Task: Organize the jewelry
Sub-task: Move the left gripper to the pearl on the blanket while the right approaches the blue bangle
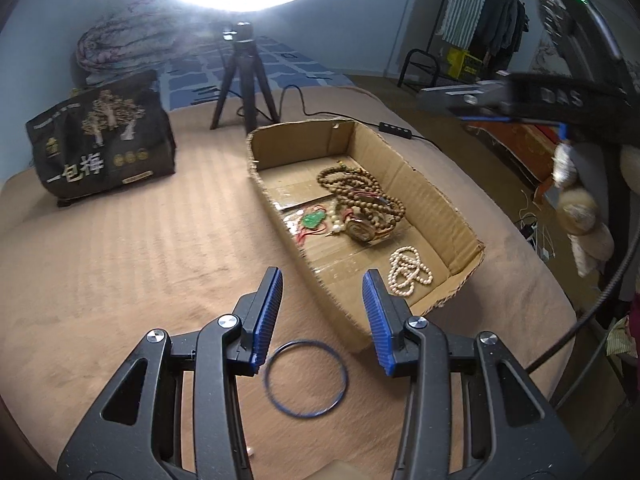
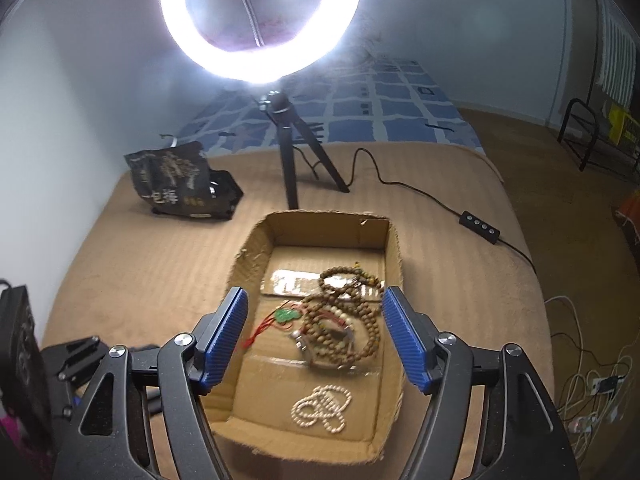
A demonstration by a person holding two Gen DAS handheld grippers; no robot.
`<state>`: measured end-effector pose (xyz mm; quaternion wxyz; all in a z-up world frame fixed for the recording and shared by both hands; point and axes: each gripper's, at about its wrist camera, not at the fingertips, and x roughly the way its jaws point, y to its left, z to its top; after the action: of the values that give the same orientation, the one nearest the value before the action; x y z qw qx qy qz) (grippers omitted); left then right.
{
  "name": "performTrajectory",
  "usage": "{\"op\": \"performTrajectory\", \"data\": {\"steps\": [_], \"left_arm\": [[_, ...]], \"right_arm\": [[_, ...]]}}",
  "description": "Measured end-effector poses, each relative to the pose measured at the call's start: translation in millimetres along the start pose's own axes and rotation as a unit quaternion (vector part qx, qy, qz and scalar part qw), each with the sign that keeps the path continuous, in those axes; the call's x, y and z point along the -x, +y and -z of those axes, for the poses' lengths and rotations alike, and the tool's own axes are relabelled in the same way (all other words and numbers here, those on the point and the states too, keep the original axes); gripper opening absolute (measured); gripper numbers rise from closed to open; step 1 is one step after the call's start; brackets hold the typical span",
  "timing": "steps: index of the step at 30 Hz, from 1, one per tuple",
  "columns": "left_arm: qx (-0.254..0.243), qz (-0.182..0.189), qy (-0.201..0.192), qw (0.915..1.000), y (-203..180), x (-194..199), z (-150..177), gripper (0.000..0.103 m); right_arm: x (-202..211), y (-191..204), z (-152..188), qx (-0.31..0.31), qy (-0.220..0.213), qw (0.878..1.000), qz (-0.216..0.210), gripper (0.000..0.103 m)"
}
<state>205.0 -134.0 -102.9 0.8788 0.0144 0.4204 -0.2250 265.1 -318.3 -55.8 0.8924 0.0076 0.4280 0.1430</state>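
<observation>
While both spread: left tool [image 1: 322,316] over blue bangle [image 1: 305,378] | right tool [image 2: 314,340] above cardboard box [image 2: 394,248]

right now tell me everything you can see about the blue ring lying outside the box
The blue ring is a thin, plain dark-blue hoop, bangle-like, material unclear. It lies flat on the tan bed cover, just outside the cardboard box and apart from it. The open left tool hovers above it, not touching.

ring light [image 2: 262,20] blown out, glare | room dim | fisheye edges warped | slight blur
</observation>
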Motion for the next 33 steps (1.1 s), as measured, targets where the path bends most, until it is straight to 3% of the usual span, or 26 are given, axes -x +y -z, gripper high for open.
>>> {"op": "performTrajectory", "data": {"steps": [7,16,26,33], "left_arm": [[0.016,-0.021,-0.009,0.9996,26.0,30.9,15.3,0.042],[0.034,-0.033,-0.003,0.9989,59.5,57.5,52.8,0.042],[0.049,-0.011,0.022,0.9985,73.8,48.2,96.1,0.042],[0.045,0.014,0.04,0.9981,72.6,36.5,116.4,0.042]], "right_arm": [[31.2,18.2,24.8,0.005,-0.022,0.999,-0.028,0.07],[47.2,42.8,80.0,0.008,-0.022,0.997,-0.072,0.07],[21.6,88.8,154.4,0.066,0.019,0.994,-0.081,0.07],[-2.8,103.1,177.3,0.061,0.032,0.992,-0.105,0.07]]}}
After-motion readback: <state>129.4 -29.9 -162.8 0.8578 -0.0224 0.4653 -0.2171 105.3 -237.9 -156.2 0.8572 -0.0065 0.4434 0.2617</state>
